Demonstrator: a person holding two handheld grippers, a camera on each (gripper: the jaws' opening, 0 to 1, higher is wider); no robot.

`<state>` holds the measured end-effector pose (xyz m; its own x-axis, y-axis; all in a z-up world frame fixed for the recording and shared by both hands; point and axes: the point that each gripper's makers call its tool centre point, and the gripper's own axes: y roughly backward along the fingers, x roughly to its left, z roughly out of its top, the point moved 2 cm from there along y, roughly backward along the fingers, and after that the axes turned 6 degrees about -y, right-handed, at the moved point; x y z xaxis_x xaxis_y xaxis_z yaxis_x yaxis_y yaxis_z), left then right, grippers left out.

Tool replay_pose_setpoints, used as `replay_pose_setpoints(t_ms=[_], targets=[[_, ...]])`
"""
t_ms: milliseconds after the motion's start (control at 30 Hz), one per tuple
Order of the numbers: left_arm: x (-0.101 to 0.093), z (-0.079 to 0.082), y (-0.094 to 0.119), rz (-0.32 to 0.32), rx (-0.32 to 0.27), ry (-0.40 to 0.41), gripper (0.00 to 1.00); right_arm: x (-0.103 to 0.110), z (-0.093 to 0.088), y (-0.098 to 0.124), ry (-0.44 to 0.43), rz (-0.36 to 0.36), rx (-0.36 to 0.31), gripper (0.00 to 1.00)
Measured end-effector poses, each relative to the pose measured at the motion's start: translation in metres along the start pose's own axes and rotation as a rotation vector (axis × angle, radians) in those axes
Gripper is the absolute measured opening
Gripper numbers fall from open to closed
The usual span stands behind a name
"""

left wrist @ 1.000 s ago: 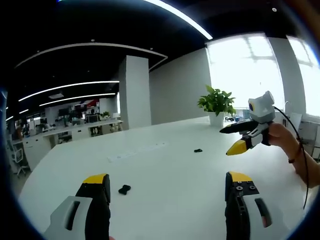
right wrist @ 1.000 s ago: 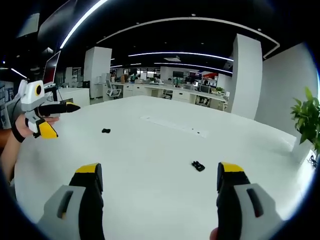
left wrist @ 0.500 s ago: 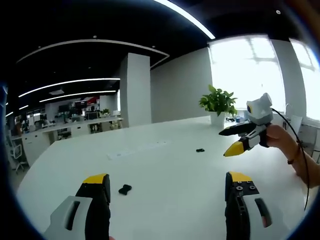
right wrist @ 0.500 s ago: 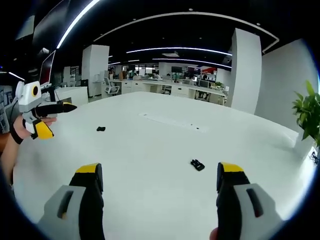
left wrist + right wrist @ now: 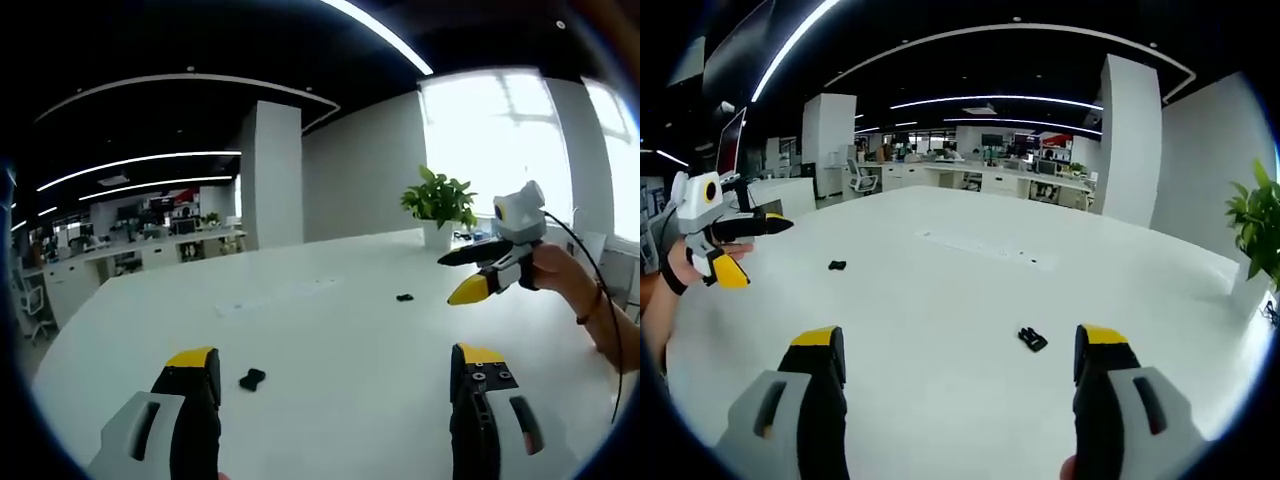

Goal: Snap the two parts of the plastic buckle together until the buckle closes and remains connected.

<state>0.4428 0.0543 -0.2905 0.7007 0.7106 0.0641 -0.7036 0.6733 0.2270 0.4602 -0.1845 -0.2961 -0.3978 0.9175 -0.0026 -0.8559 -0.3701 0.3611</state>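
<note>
left gripper view: left gripper (image 5: 335,365) hanging over table (image 5: 340,330), jaws standing wide apart, gripping nothing; buckle part (image 5: 251,379) lying just beside its left jaw; second part (image 5: 405,297) lying farther off, below right gripper (image 5: 478,276) | right gripper view: jaws gaping, empty; part (image 5: 1032,340) lying ahead between them; other part (image 5: 837,266) lying near left gripper

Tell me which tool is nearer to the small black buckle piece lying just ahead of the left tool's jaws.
Left. The small black plastic buckle piece lies on the white table just ahead of the left tool. The right tool is held up, off across the table.
</note>
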Motion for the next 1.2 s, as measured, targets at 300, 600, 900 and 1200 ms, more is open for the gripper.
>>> replay_pose_setpoints(t_ms=[300, 600, 900, 1200], targets=[[0.002, 0.005, -0.008, 0.000, 0.000, 0.007, 0.97, 0.000, 0.003, -0.007, -0.012, 0.014, 0.000, 0.96], [0.004, 0.000, -0.014, -0.004, 0.013, 0.023, 0.97, -0.003, 0.011, -0.008, 0.005, 0.012, -0.008, 0.96], [0.007, -0.003, -0.013, 0.012, 0.023, 0.024, 0.97, -0.005, 0.010, -0.009, 0.005, 0.004, 0.000, 0.96], [0.003, 0.003, -0.014, 0.010, 0.014, 0.019, 0.97, -0.006, 0.013, -0.012, 0.000, 0.005, -0.017, 0.94]])
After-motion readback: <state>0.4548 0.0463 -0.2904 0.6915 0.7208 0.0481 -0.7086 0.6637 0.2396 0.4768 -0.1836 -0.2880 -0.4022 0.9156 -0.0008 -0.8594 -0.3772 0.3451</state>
